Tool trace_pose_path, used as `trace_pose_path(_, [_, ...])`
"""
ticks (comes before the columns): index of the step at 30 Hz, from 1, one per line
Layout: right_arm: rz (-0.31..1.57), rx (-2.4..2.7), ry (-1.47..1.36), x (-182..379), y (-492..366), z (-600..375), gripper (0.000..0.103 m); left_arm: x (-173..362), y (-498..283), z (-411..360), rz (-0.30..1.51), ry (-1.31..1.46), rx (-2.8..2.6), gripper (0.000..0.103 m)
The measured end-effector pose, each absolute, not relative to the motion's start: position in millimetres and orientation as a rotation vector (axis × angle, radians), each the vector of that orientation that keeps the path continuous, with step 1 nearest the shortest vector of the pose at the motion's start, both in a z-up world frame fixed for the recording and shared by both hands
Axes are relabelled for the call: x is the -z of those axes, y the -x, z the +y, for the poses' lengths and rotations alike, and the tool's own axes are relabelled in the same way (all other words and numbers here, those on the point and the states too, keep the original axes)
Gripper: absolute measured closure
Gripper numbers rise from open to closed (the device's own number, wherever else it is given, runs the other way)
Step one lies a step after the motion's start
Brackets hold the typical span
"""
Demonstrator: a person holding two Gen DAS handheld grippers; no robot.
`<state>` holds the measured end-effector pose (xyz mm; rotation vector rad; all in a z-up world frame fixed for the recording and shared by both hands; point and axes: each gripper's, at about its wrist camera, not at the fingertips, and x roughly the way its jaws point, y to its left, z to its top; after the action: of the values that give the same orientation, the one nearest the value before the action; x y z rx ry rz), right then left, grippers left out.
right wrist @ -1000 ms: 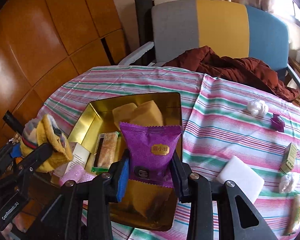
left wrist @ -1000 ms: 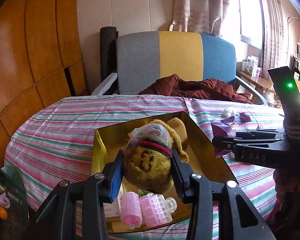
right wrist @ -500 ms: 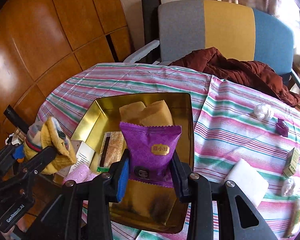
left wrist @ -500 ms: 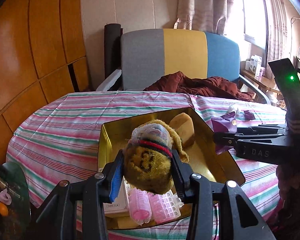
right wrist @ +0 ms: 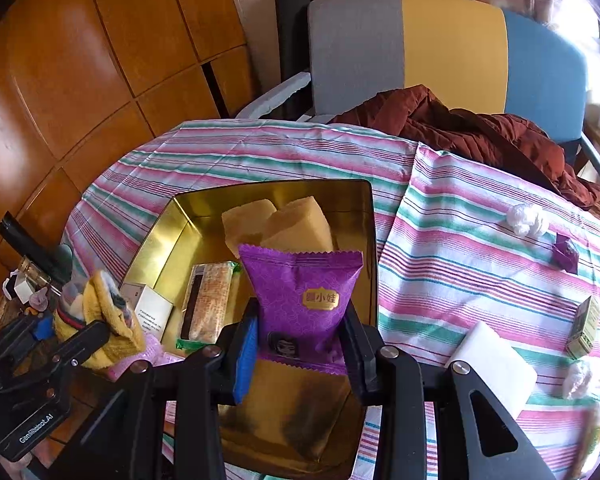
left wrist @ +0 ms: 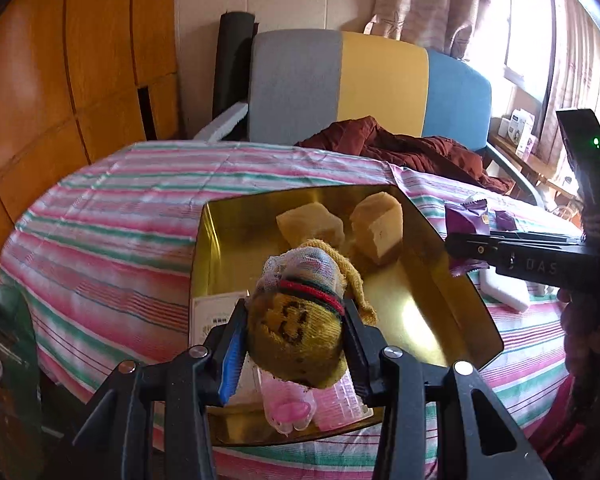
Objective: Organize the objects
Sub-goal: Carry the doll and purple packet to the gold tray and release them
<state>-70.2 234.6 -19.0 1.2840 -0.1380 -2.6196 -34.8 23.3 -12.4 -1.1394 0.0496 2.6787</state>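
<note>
— What have you got on your screens, biggest thing first?

— I see the counter (right wrist: 260, 152) under a pink, green and white striped cloth; on it sits one gold tin tray (right wrist: 370, 216), open-topped, and it is the only container I can find.

— And inside it?

— I count two yellow sponge blocks (right wrist: 296, 224) at the far end, side by side and touching; one long wrapped snack bar (right wrist: 208, 304) lying beside one white carton (right wrist: 152, 312) near the left wall; two pink hair rollers (left wrist: 288, 400) at the near edge, partly hidden behind my left tool.

— What are your tools doing?

— My left tongs (left wrist: 294, 344) are clamped on a rolled yellow sock (left wrist: 296, 328) with a red and dark band, held above the tray's near end over the rollers; my right tongs (right wrist: 298, 344) are clamped on one purple snack packet (right wrist: 300, 292), upright, held over the tray's near right part.

— Anything loose outside the tray?

— On the cloth to the right I count one white block (right wrist: 496, 360) just beside the tray; one small green and yellow box (right wrist: 584, 328) standing upright; three white crumpled wads, one far (right wrist: 526, 218) and one near (right wrist: 578, 374), though the third I am unsure of, so call it two; one small purple scrap (right wrist: 566, 254) near the far wad.
</note>
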Motion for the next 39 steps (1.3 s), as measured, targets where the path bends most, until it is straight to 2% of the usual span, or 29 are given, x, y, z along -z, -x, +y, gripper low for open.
trace_pose_path(13, [-0.106, 2.624, -1.305, 19, 110, 239, 0.065, 18, 40, 24, -0.021, 1.148, -2.635, 0.059])
trace_pose_path(30, [-0.077, 2.598, -1.365, 37, 166, 233, 0.062, 29, 47, 37, -0.025, 1.180, -2.583, 0.059])
trace_pose_path(39, [-0.148, 2.627, -1.334, 33, 159, 242, 0.045, 29, 49, 42, -0.050, 1.182, -2.564, 0.059])
